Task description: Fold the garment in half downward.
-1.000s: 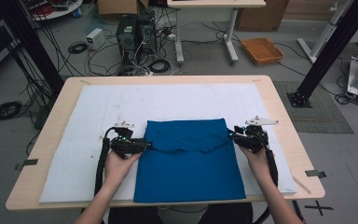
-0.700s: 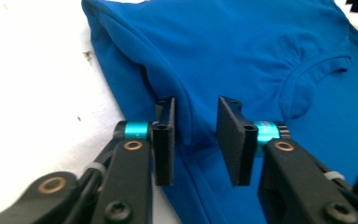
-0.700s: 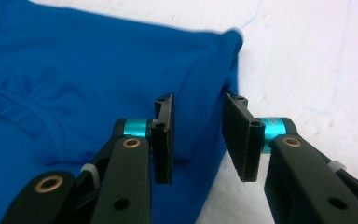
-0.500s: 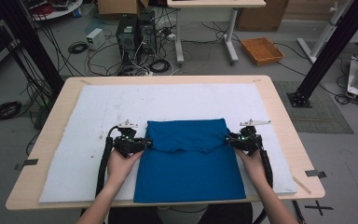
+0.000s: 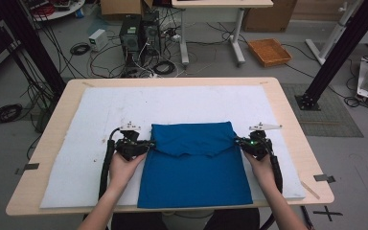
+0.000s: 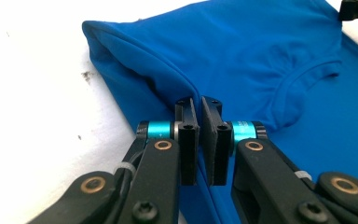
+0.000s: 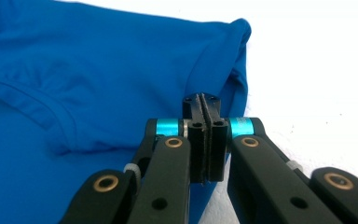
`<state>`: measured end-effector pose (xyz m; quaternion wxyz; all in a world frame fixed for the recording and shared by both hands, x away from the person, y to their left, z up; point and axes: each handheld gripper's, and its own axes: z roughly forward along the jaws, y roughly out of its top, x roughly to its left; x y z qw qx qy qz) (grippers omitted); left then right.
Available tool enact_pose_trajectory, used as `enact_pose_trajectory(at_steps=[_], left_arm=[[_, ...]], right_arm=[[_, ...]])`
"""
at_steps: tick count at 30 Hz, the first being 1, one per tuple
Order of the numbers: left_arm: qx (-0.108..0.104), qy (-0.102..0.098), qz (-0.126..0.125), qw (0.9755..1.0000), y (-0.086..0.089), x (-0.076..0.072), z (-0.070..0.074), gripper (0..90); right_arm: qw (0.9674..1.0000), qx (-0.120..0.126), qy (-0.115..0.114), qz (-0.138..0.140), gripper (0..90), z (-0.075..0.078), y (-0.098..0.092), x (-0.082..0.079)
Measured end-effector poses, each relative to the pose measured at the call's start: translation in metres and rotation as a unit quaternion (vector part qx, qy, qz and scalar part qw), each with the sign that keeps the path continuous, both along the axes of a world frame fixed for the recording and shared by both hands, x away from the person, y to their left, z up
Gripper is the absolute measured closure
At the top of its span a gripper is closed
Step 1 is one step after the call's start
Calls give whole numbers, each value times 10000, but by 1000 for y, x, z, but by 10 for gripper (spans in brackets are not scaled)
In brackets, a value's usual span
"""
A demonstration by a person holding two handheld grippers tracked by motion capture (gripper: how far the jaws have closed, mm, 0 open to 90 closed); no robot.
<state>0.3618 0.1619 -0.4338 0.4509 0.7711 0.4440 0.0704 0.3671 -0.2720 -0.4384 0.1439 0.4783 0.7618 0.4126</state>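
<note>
A blue shirt (image 5: 196,163) lies folded flat on the white mat (image 5: 172,103), collar side turned down over its top part. My left gripper (image 5: 149,143) is at the shirt's left edge near the fold. Its jaws have just been closing and now pinch the fabric edge (image 6: 186,88) between the fingertips of the left gripper (image 6: 199,100). My right gripper (image 5: 237,140) is at the shirt's right edge. Its jaws have also just been closing, and the right gripper (image 7: 201,97) now stands shut on the folded edge of the shirt (image 7: 98,60).
The mat covers most of the wooden table (image 5: 287,120). Bare mat lies beyond the shirt toward the far edge and at both sides. On the floor behind stand computer cases (image 5: 136,33), cables and an orange tray (image 5: 269,51).
Both grippers' jaws have closed onto the shirt's side edges. Both hands have stayed where they were and the shirt has not shifted.
</note>
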Motion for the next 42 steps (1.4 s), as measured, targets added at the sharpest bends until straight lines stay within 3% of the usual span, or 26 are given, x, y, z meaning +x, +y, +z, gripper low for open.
enact_pose_trajectory(at_steps=[4,7,12,18,24,29,38,42], left_arm=[[24,-33,12,10000,1,1,4,848],[-23,41,26,10000,0,2,4,776],[-41,125,86,9999,0,3,3,732],[99,266,149,9995,-2,6,-2,719],[314,360,138,9988,-4,7,-5,726],[248,259,94,9993,-5,6,-3,840],[178,221,46,9996,-5,6,-2,850],[160,184,7,9997,-5,5,-1,850]], right_arm=[[10000,46,-4,0,898,1,-2,-1],[10000,43,-8,20,878,0,-2,0],[10000,38,3,5,871,0,-3,0],[10000,38,88,-22,828,-2,-5,1],[9999,56,116,-80,774,-4,-7,1],[9998,91,163,-122,775,-5,-11,1],[9994,125,312,-22,758,-8,-3,3],[9995,48,309,31,847,-9,1,4]])
